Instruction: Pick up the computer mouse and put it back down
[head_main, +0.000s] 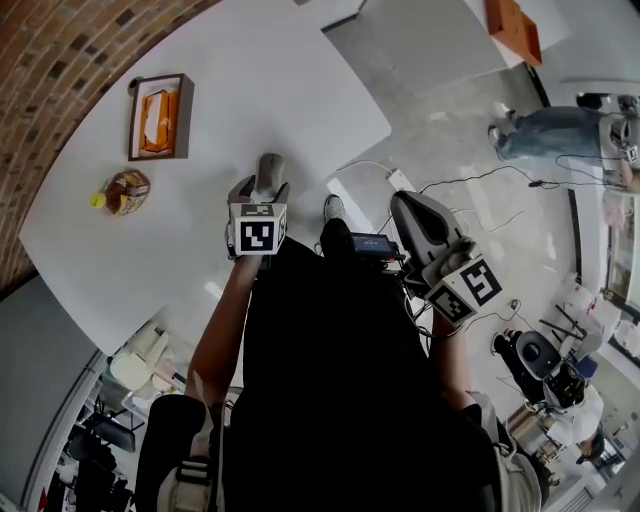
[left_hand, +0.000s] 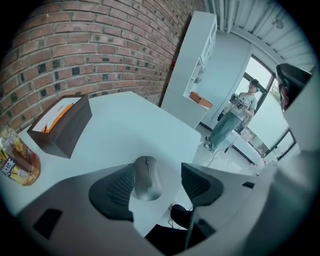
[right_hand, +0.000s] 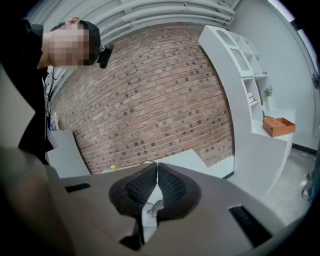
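computer mouse (left_hand: 146, 177): 1 | tissue box (head_main: 159, 116): 1 | snack packet (head_main: 122, 191): 1 | white table (head_main: 250, 90): 1 | orange box (right_hand: 278, 126): 1 | grippers: 2, left gripper (left_hand: 161, 184) and right gripper (right_hand: 157, 175) | bystander (head_main: 550, 132): 1

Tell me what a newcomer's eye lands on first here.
The grey computer mouse, near the closest edge of the white table, stands out, sitting between the open left tongs. Farther back lie an open tissue box and a yellow snack pack, toward the brick wall. The right tongs hang shut, off to the side.
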